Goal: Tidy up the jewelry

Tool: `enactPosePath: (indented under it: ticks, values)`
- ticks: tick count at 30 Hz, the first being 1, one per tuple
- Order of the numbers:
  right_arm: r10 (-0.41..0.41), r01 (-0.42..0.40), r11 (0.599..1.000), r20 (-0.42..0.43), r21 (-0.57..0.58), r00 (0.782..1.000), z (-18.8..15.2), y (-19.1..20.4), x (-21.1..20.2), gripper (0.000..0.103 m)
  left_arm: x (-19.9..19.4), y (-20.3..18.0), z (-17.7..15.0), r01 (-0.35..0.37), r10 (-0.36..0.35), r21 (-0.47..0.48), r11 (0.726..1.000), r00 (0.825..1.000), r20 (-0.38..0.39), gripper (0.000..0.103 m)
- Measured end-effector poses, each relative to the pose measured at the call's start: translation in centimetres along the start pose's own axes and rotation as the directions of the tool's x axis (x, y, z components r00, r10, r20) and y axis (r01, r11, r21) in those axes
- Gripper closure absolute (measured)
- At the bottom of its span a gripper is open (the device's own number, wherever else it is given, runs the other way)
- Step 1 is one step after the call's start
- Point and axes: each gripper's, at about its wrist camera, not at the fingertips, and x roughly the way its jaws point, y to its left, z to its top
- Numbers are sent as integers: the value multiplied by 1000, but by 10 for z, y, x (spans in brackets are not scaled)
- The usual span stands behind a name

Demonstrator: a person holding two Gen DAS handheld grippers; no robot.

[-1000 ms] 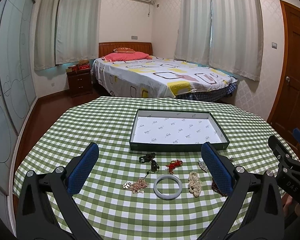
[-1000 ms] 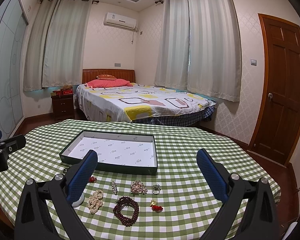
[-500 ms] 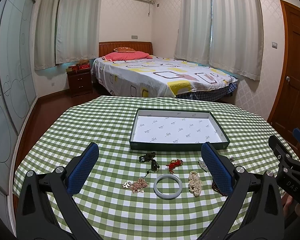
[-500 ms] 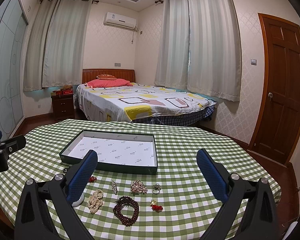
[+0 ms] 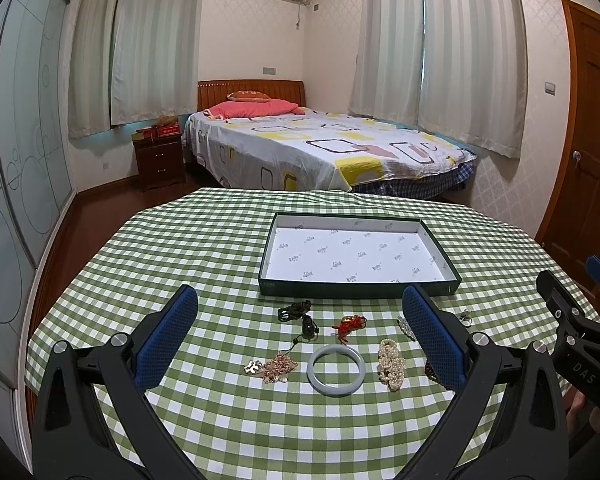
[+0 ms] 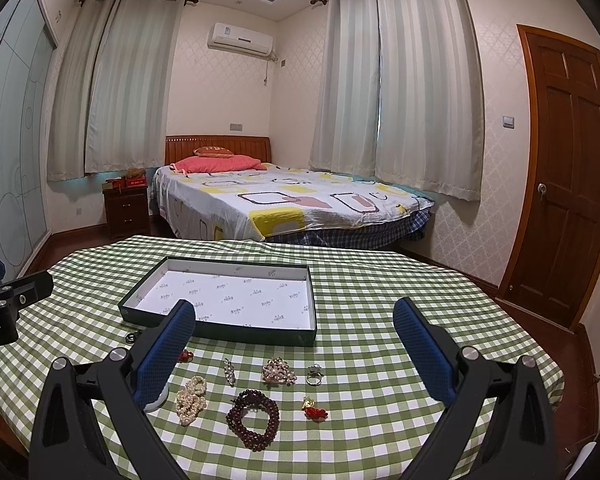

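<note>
A dark green tray with a white lining (image 5: 452, 283) (image 6: 260, 334) lies empty on the checked table. In front of it lies loose jewelry: a pale jade bangle (image 5: 336, 369), a pearl bracelet (image 5: 391, 364) (image 6: 191, 398), a gold chain (image 5: 278, 366), a black cord pendant (image 5: 300, 316), a red knot charm (image 5: 350, 325), a dark red bead bracelet (image 6: 253, 418), a pearl brooch (image 6: 278, 372), a ring (image 6: 314, 374), a hair clip (image 6: 229, 371) and a red-gold charm (image 6: 314, 409). My left gripper (image 5: 300, 340) and right gripper (image 6: 294, 354) are open, empty, held above the jewelry.
The round table has a green-white checked cloth (image 5: 220, 264). Behind it are a bed (image 5: 320, 148), a nightstand (image 5: 160, 160), curtains and a wooden door (image 6: 564, 184) on the right. The right gripper shows at the right edge of the left wrist view (image 5: 572, 344).
</note>
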Motion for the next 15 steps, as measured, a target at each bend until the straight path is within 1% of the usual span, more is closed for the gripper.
enactPosePath:
  ticks: [10,12,15]
  values:
    - [8,-8,1000,-8,1,1000,-6,0,3,6,4,1,-1,-1,1,0,1000,1000,-4,3]
    - [12,-12,1000,-7,1,1000,-8,0,5,6,5,2,-2,0,0,4,1000,1000,1,3]
    - [10,-10,1000,-1,-8,1000,-12,0,9,6,10,4,-4,-19,18,22,1000,1000,21,3]
